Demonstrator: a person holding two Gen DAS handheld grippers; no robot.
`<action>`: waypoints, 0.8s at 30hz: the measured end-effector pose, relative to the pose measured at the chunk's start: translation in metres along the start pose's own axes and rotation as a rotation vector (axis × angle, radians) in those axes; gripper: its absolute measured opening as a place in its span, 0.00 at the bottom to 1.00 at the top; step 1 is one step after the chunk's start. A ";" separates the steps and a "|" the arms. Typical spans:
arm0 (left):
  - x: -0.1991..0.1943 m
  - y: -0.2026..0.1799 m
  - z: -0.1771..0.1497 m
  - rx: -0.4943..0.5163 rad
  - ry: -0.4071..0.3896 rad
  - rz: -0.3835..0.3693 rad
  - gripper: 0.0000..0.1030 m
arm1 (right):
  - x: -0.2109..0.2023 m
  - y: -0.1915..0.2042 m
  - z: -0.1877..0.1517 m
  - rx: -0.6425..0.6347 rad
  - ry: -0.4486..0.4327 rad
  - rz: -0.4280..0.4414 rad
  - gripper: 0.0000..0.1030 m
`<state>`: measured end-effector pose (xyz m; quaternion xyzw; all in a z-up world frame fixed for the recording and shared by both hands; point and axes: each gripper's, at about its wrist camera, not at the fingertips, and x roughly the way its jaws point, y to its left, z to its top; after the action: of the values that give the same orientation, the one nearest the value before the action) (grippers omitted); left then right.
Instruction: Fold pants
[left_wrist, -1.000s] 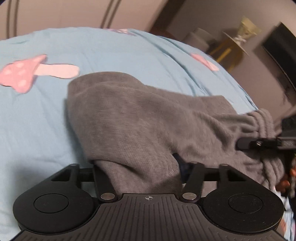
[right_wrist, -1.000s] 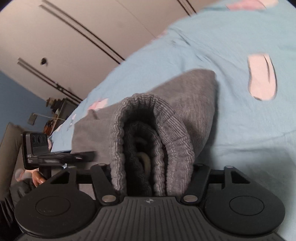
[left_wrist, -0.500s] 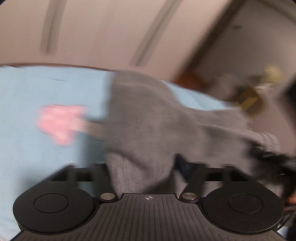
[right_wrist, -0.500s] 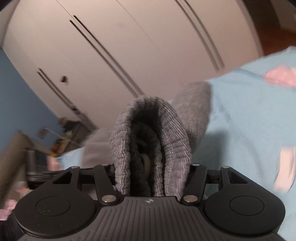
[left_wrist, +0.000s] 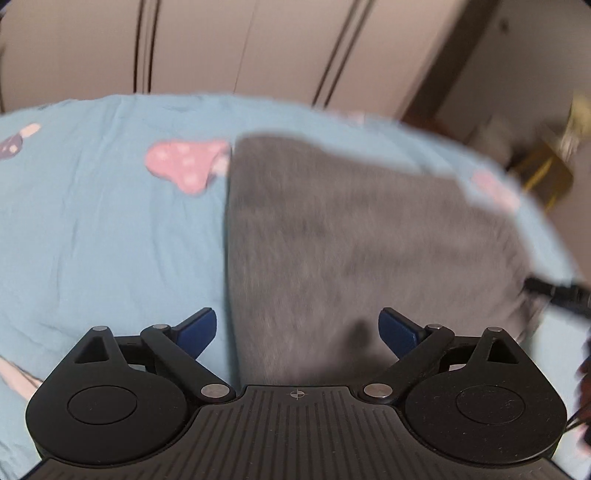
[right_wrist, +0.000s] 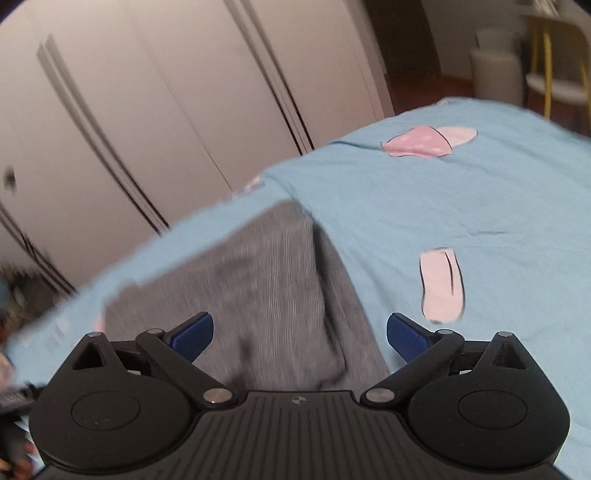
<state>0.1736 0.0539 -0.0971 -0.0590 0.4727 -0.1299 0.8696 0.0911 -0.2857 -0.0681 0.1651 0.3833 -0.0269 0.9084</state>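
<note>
Left wrist view: folded grey pants (left_wrist: 362, 236) lie on the bed (left_wrist: 103, 236); left claw (left_wrist: 297, 328) and right claw (right_wrist: 300, 332) gape empty, fold apparently complete.

Spread tongs (right_wrist: 300, 334) above grey pants (right_wrist: 266, 295)

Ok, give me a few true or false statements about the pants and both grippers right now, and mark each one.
1. The left gripper is open. True.
2. The right gripper is clamped on the waistband. False: its fingers are spread apart, holding nothing.
3. The gray pants lie on a light blue bedsheet. True.
4. The sheet is plain. False: it has a pink mushroom print.
5. The pants hang in the air. False: they rest on the bed.
</note>
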 end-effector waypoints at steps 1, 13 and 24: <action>0.009 -0.003 -0.002 0.017 0.045 0.057 0.96 | 0.006 0.007 -0.002 -0.047 0.010 -0.062 0.97; -0.053 0.019 -0.041 -0.095 0.020 0.192 0.96 | -0.037 0.045 -0.032 -0.032 -0.042 -0.155 0.97; -0.074 -0.016 -0.111 -0.083 0.096 0.219 0.97 | -0.099 0.102 -0.112 -0.181 0.047 -0.100 0.97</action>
<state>0.0389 0.0616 -0.0943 -0.0365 0.5225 -0.0170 0.8517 -0.0377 -0.1611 -0.0433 0.0635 0.4129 -0.0334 0.9079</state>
